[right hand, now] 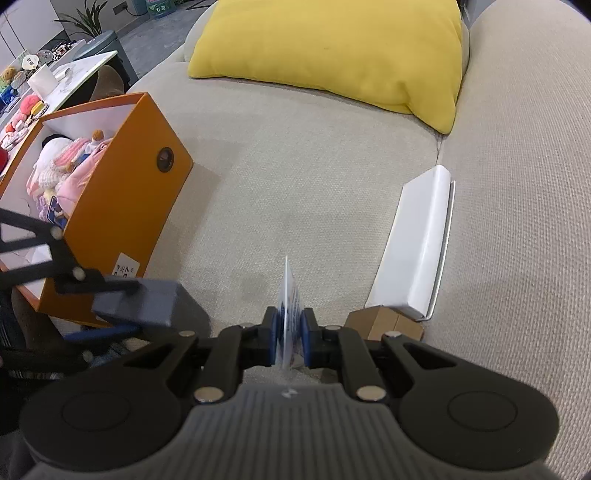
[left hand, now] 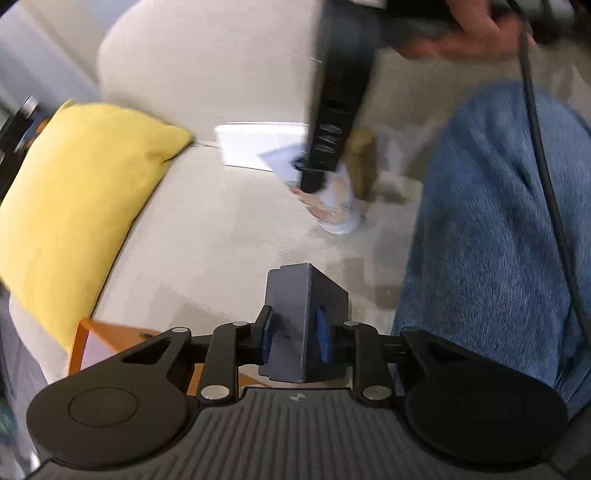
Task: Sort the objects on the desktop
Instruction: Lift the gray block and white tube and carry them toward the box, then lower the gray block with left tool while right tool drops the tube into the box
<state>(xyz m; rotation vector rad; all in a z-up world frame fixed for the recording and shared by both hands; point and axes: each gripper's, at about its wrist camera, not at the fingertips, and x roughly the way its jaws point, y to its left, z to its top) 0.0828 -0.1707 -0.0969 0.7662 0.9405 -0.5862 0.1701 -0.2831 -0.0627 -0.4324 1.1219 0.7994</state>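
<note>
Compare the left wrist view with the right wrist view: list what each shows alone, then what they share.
Left wrist view only: the person's blue-clad leg, a hand gripping the right tool's handle, and a black cable.

Right wrist view only: the inside of the orange box with soft toys, and a cluttered table behind it.

Both: the beige sofa, yellow cushion, white box, brown carton, the left tongs shut on a grey block, and the right tongs shut on a thin printed card.
</note>
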